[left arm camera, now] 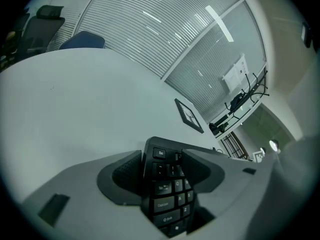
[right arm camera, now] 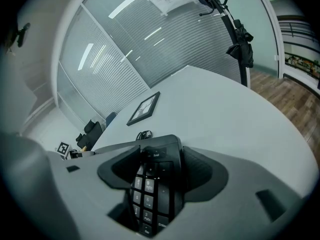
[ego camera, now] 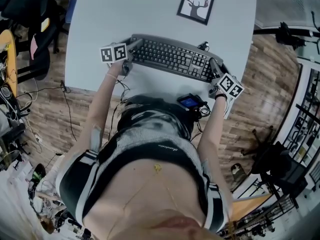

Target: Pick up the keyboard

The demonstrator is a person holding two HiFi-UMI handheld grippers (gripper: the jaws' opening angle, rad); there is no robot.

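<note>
A black keyboard (ego camera: 172, 58) lies across the near part of the white table (ego camera: 150, 9), held at both ends. My left gripper (ego camera: 131, 46) is shut on its left end; the left gripper view shows the Esc corner of the keyboard (left arm camera: 167, 194) wedged between the jaws of the left gripper (left arm camera: 162, 171). My right gripper (ego camera: 216, 69) is shut on the right end, and the right gripper view shows the number pad of the keyboard (right arm camera: 155, 184) clamped in the right gripper (right arm camera: 157, 171). Whether the keyboard touches the table I cannot tell.
A framed deer picture (ego camera: 196, 4) lies on the table beyond the keyboard, also seen as the frame (left arm camera: 188, 115) and the frame (right arm camera: 144, 108). A coiled cable (ego camera: 202, 46) sits behind the keyboard's right end. Chairs and cables (ego camera: 20, 44) stand on the wooden floor at left.
</note>
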